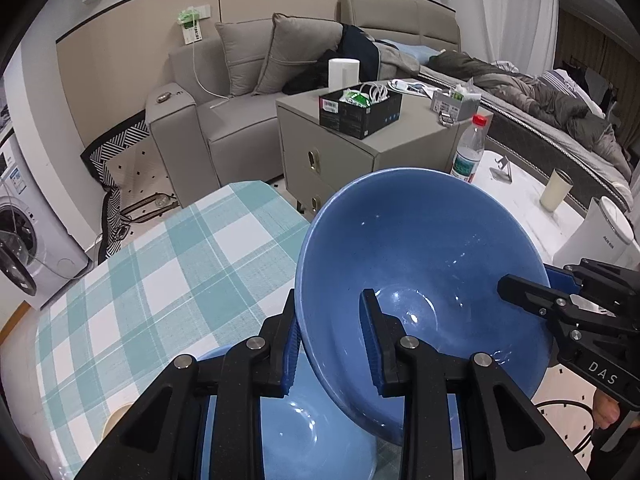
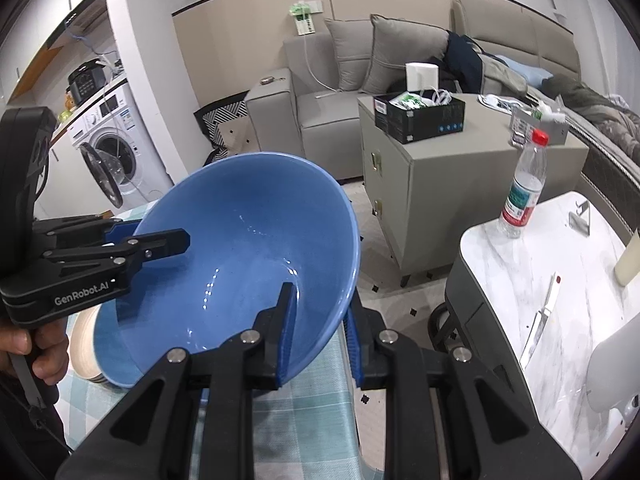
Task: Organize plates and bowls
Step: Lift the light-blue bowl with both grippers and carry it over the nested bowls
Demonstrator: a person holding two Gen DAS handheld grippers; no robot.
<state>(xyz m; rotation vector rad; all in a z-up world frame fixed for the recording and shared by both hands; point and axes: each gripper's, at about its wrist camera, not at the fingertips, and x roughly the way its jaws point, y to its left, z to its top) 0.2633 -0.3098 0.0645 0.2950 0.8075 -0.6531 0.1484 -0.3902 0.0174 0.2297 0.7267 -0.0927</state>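
A large blue bowl (image 1: 420,264) is held tilted above the checked tablecloth (image 1: 160,280), gripped on opposite rims by both grippers. My left gripper (image 1: 332,312) is shut on its near-left rim, one finger inside and one outside. My right gripper (image 2: 320,304) is shut on the bowl (image 2: 248,256) at its right rim; it shows in the left wrist view (image 1: 532,292) at the bowl's right edge. A second, lighter blue bowl (image 1: 312,432) sits on the table below. Cream plates (image 2: 82,340) lie stacked under the bowl's left side.
A grey cabinet (image 1: 360,152) with a black box stands beyond the table. A white marble side table (image 2: 560,280) to the right holds a water bottle (image 2: 524,192), a knife (image 2: 540,320) and a cup. Sofa and washing machine stand behind.
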